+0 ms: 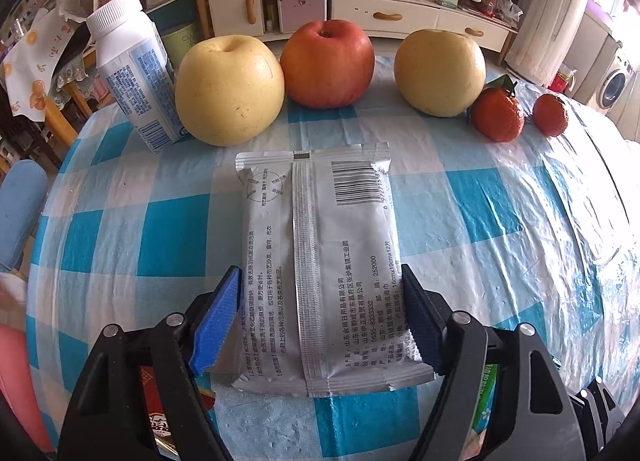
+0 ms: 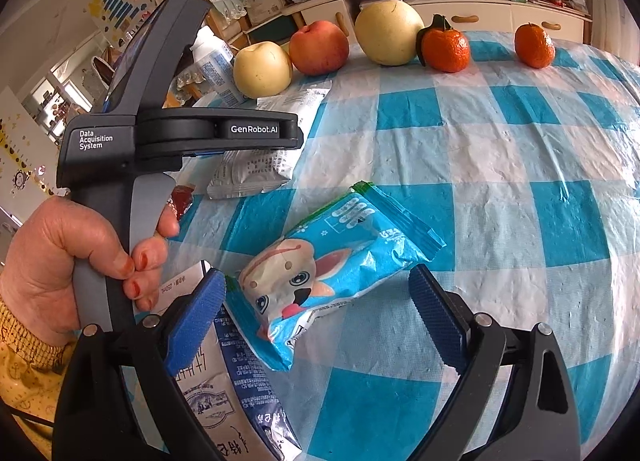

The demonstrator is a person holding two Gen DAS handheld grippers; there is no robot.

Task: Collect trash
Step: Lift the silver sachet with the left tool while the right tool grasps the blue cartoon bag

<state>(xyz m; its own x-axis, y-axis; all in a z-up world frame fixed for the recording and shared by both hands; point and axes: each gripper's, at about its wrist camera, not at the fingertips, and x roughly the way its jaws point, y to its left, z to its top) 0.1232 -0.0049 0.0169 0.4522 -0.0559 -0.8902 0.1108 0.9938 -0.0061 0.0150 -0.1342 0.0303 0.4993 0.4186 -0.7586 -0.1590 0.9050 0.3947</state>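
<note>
The step in hand looks like the pick-up of wrappers from the checked table (image 1: 500,197). The left gripper (image 1: 322,321) straddles the near end of the silver packet (image 1: 316,261), which lies flat on the cloth just in front of the fruit row. Its blue pads stand at the packet's two long edges; whether they press on it cannot be told, though the packet shows no pinch or lift. The next move probably calls for the jaws to close on it and raise it.

The right gripper (image 2: 316,321) is spread wide, nothing between its pads. The blue packet (image 2: 340,265) lies just ahead of it, nearer than the silver packet, and partly over a printed carton (image 2: 228,381) lying flat at the near table edge. A hand (image 2: 68,261) grips the left tool's handle.

No bin or bag for the trash shows in either view. A white bottle (image 1: 132,69) stands capped just left of the fruit row; its contents cannot be seen.
</note>
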